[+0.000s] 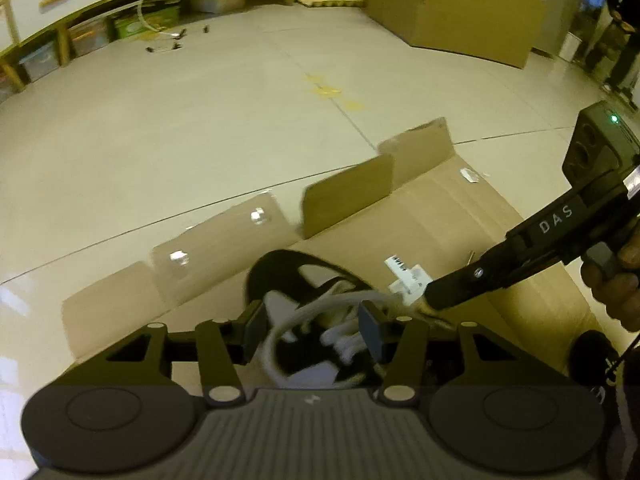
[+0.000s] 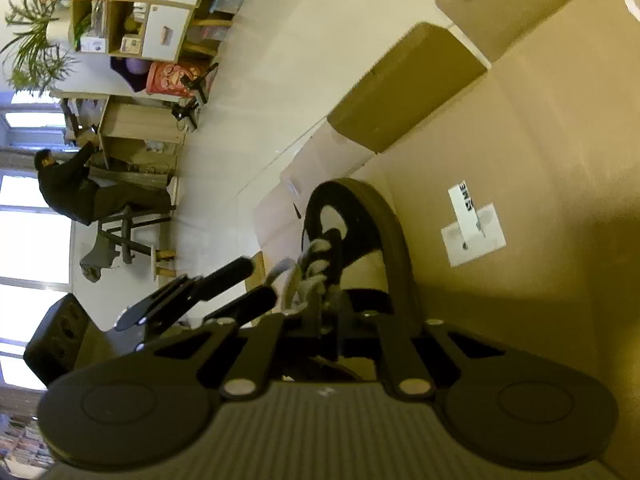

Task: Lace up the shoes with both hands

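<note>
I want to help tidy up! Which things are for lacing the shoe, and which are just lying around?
For lacing: shoe, white lace, left gripper, right gripper.

Just lying around: flattened cardboard, white label, cardboard box, plant.

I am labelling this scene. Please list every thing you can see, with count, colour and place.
shoe: one, black and white, on the cardboard
shoelace: one, white, across the shoe
flattened cardboard: one sheet, brown, on the floor
label: one, white, on the cardboard
cardboard box: one, brown, far side of the floor
seated person: one, dark clothes, by the window
left claw: open, above the shoe
right claw: shut on the shoelace
</note>
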A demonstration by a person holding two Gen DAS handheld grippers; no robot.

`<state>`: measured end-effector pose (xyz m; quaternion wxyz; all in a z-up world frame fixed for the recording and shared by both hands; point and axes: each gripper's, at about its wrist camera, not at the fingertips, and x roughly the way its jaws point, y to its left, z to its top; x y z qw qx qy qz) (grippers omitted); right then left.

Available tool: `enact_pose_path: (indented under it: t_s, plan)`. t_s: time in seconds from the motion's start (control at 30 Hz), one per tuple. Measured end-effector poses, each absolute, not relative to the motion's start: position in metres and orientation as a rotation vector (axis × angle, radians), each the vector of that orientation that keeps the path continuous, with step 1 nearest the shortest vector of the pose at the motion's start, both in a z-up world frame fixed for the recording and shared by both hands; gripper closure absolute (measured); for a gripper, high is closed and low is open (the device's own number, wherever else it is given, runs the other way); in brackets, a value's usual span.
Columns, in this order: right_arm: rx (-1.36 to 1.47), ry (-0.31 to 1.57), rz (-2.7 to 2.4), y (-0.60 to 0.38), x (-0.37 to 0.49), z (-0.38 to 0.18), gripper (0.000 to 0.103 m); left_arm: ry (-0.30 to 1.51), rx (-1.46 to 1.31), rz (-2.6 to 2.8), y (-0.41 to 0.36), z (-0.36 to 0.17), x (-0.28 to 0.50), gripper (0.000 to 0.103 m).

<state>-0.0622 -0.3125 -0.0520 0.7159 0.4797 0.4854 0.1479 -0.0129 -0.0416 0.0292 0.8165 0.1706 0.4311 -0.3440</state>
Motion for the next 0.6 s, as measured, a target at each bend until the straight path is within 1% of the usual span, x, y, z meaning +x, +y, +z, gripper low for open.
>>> enact_pose_path:
  t_s: [0.1,0.17,0.23,0.3,0.37,0.47,0.6]
  plan:
    - [1.055,1.078,0.329,-0.312,-0.063,-0.051,0.097,0.972,0.302,-0.764,-0.029,0.038,-0.019,0.051]
    - [1.044,1.078,0.329,-0.31,-0.063,-0.05,0.098,1.038,0.257,-0.828,-0.029,0.039,-0.029,0.053]
    - [1.022,1.074,0.327,-0.308,-0.062,-0.047,0.099,1.089,0.29,-0.833,-0.04,0.028,-0.042,0.054]
    - [0.972,1.066,0.321,-0.305,-0.062,-0.041,0.1,1.106,0.355,-0.778,-0.051,0.013,-0.051,0.062]
    - [0.848,1.049,0.316,-0.299,-0.064,-0.026,0.101,1.109,0.415,-0.717,-0.06,-0.005,-0.057,0.067]
    - [0.719,1.009,0.28,-0.301,-0.07,-0.005,0.102,1.171,0.344,-0.671,-0.057,-0.021,-0.05,0.067]
    - [0.61,0.945,0.187,-0.325,-0.075,0.014,0.102,1.164,0.341,-0.667,-0.055,-0.023,-0.052,0.067]
